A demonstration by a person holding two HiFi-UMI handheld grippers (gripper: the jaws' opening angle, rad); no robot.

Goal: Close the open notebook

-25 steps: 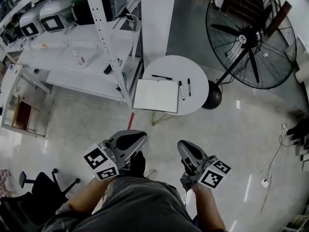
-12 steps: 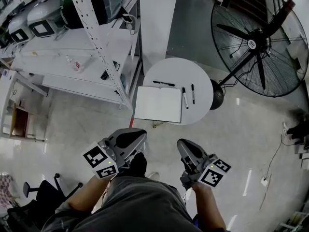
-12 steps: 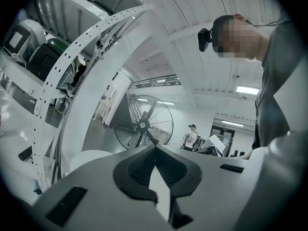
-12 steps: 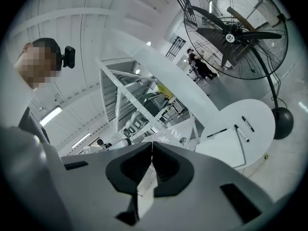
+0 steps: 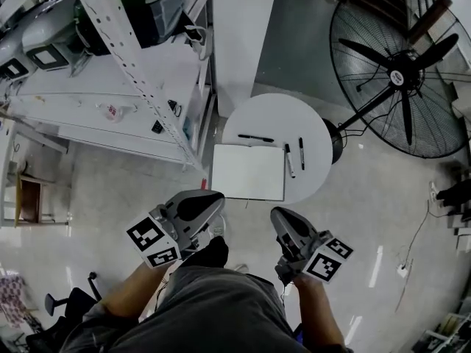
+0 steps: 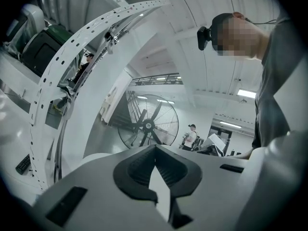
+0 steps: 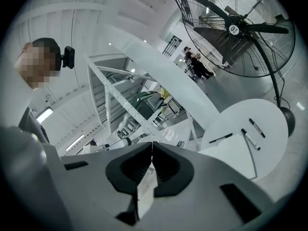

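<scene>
We are on the approach: both tools are well short of the bench (image 5: 274, 113) and nothing is touched yet. The left gripper (image 5: 209, 198) and the right gripper (image 5: 282, 220) are held low on the bench's near side, each with its fingers (image 6: 137, 170) closed together on nothing (each gripper's own view shows the tips meeting, with only the room beyond).

To do this well, we judge that we should come up square to the bench's near edge and stop before reaching. One set of fingers then opens just enough to catch a cover's free edge. The other gripper can steady the opposite half so the book does not slide off the bench. A slow fold over the spine looks safer than a flick, since a black pen (image 5: 255, 138), a white marker (image 5: 289, 160) and a second black pen (image 5: 301, 153) lie on the bench close by.

The notebook (image 5: 248, 171) lies flat and open on the bench's near part, on the side toward the shelving rack (image 5: 125, 50), its near corners at the rim or slightly past it. Its pages show plain and pale; we cannot make out the fold from here.
</scene>
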